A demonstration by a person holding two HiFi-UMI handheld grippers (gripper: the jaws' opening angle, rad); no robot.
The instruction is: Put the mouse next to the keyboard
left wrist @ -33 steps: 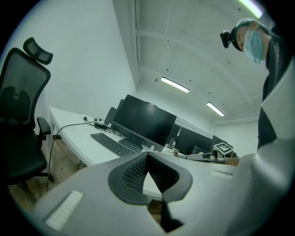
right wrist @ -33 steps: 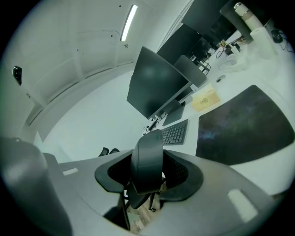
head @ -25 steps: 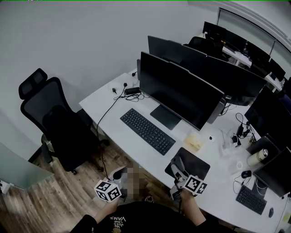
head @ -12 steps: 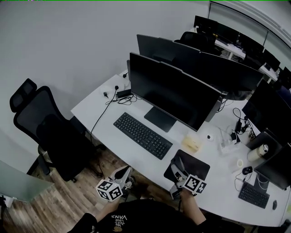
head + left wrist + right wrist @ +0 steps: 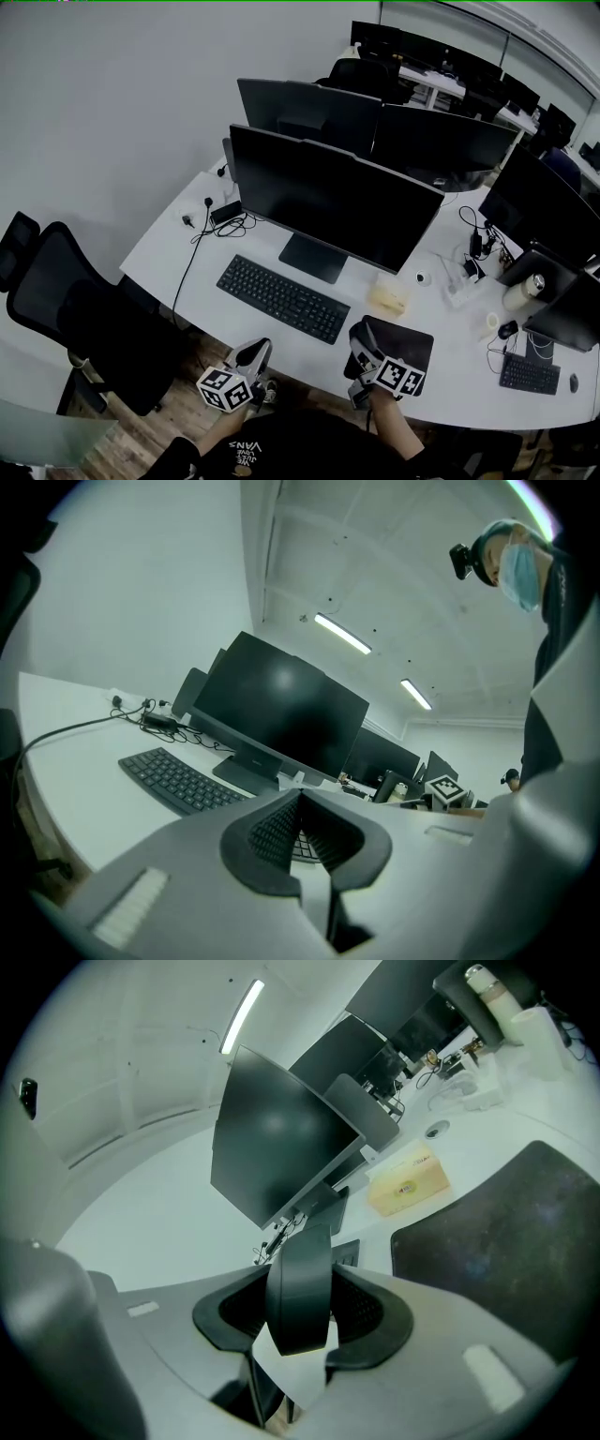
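My right gripper (image 5: 300, 1321) is shut on a dark mouse (image 5: 300, 1283), which stands on edge between the pads. In the head view the right gripper (image 5: 362, 342) hovers over the left end of the black mouse pad (image 5: 412, 342), to the right of the black keyboard (image 5: 281, 298). In the right gripper view, a corner of the keyboard (image 5: 349, 1252) shows just behind the mouse. The left gripper (image 5: 254, 355) hangs off the desk's front edge, below the keyboard. Its jaws meet at the tips with nothing between them, and they point toward the keyboard (image 5: 173, 778).
A large monitor (image 5: 328, 202) stands behind the keyboard on the white desk (image 5: 178, 272). A yellowish box (image 5: 390, 296) lies beyond the mouse pad. Cables and a power strip (image 5: 225, 214) lie at the desk's far left. An office chair (image 5: 66, 319) stands left of the desk.
The head view has swung, so the desk and monitors sit further left and lower in the picture. Both grippers keep their places at the desk's front edge, and the mouse stays held.
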